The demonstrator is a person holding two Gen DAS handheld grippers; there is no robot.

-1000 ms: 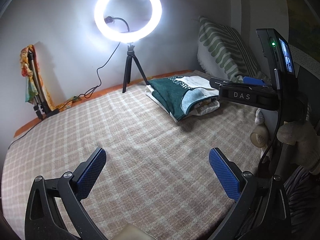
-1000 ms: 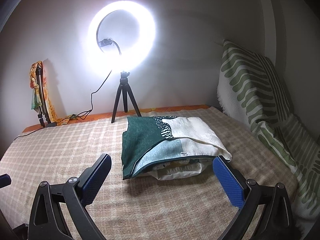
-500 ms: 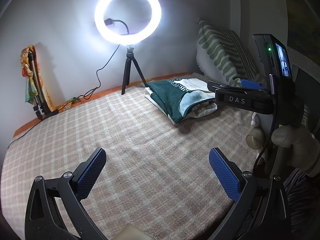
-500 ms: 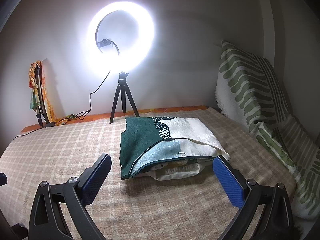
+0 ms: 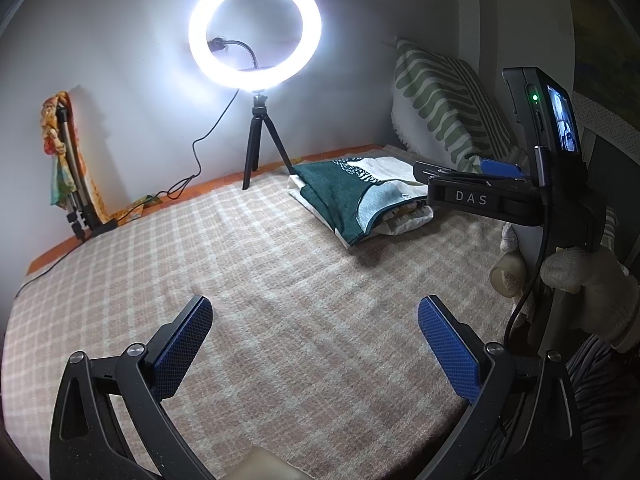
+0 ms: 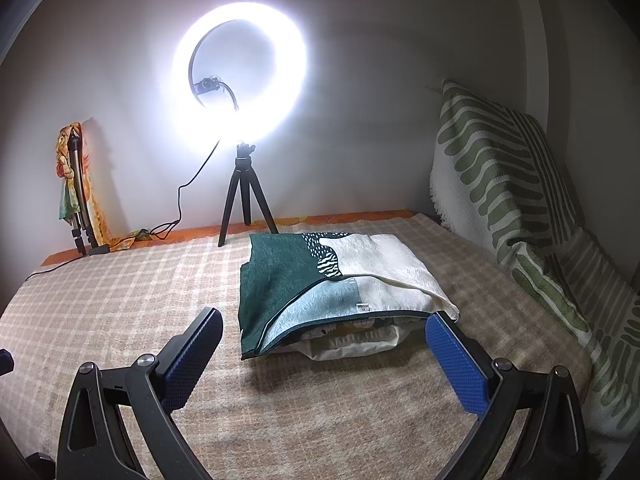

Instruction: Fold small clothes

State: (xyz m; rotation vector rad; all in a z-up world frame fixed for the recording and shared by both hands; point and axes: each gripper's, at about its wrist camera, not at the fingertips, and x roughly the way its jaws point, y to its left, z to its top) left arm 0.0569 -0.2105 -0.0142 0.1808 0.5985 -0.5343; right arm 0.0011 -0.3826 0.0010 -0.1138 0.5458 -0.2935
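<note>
Right tongs [image 6: 324, 352] nudged closer to folded clothes pile [image 6: 332, 292] since a second ago, left tongs [image 5: 316, 344] barely shifted; both tongs spread wide, gripping nothing; one pile on checked bed cover [image 5: 256, 280], far right near striped cushion [image 6: 500, 184], long axis across right view, open edges toward camera; green-cream top piece, white one beneath; one ring light [image 5: 255, 32] behind.
</note>
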